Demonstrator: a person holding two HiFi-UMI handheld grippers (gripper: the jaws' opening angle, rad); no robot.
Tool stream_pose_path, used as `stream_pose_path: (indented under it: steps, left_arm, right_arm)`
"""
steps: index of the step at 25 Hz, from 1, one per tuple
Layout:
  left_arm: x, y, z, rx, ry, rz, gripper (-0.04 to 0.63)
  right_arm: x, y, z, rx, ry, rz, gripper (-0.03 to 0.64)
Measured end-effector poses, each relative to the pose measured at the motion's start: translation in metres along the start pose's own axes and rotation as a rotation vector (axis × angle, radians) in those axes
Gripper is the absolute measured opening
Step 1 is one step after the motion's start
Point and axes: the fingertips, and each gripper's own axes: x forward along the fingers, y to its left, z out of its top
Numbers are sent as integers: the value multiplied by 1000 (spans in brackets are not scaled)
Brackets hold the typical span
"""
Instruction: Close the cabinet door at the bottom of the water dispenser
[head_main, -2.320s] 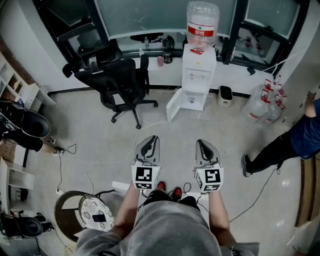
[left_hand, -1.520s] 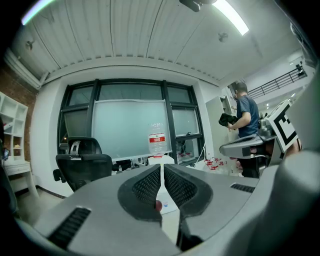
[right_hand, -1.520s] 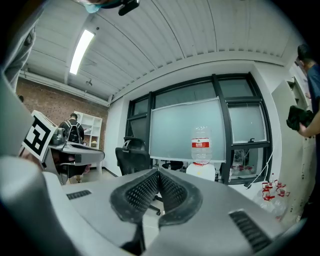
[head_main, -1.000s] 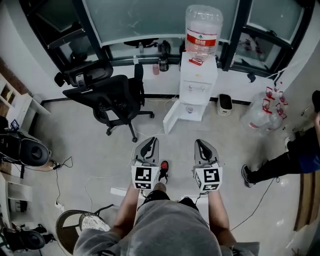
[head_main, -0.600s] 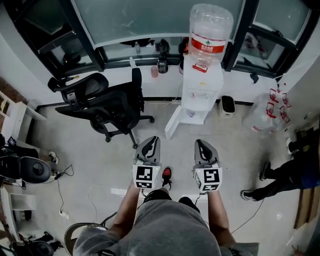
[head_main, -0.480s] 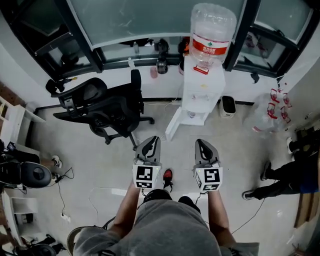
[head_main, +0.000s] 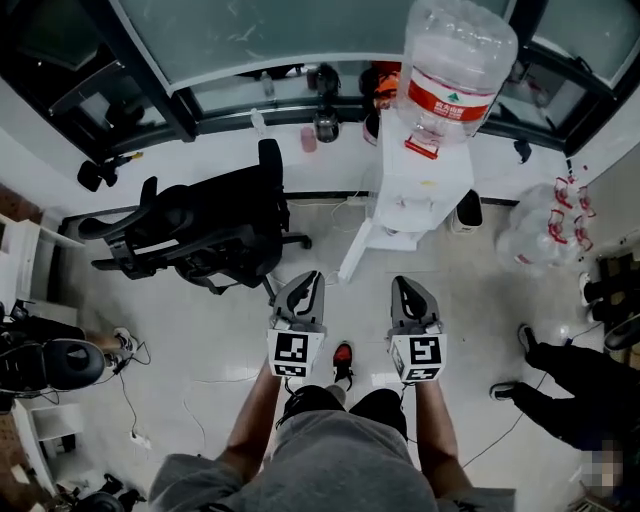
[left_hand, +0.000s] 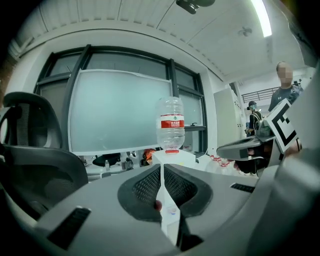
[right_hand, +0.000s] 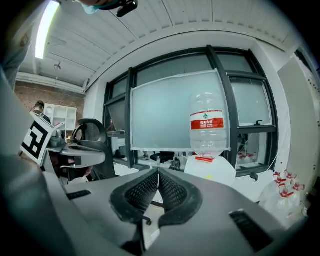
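Closest to you, your left gripper (head_main: 304, 282) and right gripper (head_main: 409, 287) are held side by side over the pale floor (head_main: 200, 340). Both point ahead and each carries a cube with a black-and-white square marker. Each gripper's own view shows its jaws pressed together at the tips with nothing between them. A red shoe (head_main: 343, 362) shows between your wrists.

Beyond the tips stands the cabinet door (head_main: 356, 250). It is a white panel hanging open at the foot of the water dispenser (head_main: 415, 190). It is swung out from the left side of the base and angled towards you, with its long axis upright. The floor between your grippers and the door is bare.

The dispenser is a white upright column. An inverted clear bottle (head_main: 455, 70) on top wears a red band with white print, too small to read in any view.

A black office chair (head_main: 200, 235) stands to the door's left, near it but apart. A dark bin (head_main: 468, 208) sits just beside the dispenser on the right, with empty clear jugs (head_main: 540, 225) further right. Another person's legs (head_main: 560, 385) lie at the right edge. Small bottles line the window sill (head_main: 300, 110) behind.
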Motion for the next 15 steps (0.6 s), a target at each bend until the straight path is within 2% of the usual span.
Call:
stream_pose_path:
  steps: [8, 15]
  left_arm:
    - [45, 45, -48, -60, 66, 35, 40]
    - [78, 76, -118, -95, 142, 69, 40]
  right_arm:
    - [77, 7, -44, 9, 120, 54, 20]
    - [136, 14, -105, 29, 192, 94, 20]
